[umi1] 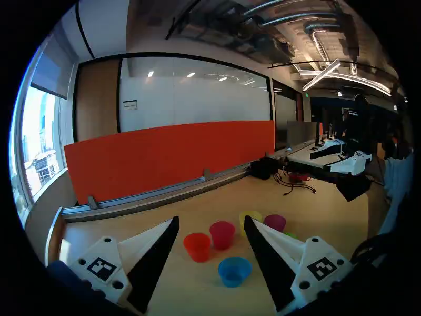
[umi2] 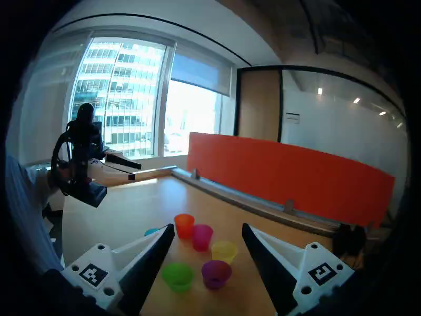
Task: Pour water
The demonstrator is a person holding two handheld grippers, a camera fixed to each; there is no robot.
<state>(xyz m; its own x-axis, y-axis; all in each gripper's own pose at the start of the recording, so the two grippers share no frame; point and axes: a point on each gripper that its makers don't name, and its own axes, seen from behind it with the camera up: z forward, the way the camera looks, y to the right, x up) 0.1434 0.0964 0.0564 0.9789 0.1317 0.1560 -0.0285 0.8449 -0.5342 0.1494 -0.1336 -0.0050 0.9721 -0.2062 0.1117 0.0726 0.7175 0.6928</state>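
Left gripper view: left hand-held gripper (umi1: 210, 218) gapes before the red cup (umi1: 197, 246), likely light, squashy plastic; pinch its wall gently.

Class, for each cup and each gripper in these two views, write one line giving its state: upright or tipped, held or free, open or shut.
orange cup: upright, free
pink cup: upright, free
yellow cup: upright, free
purple cup: upright, free
green cup: upright, free
blue cup: upright, free
left gripper: open, holding nothing
right gripper: open, holding nothing
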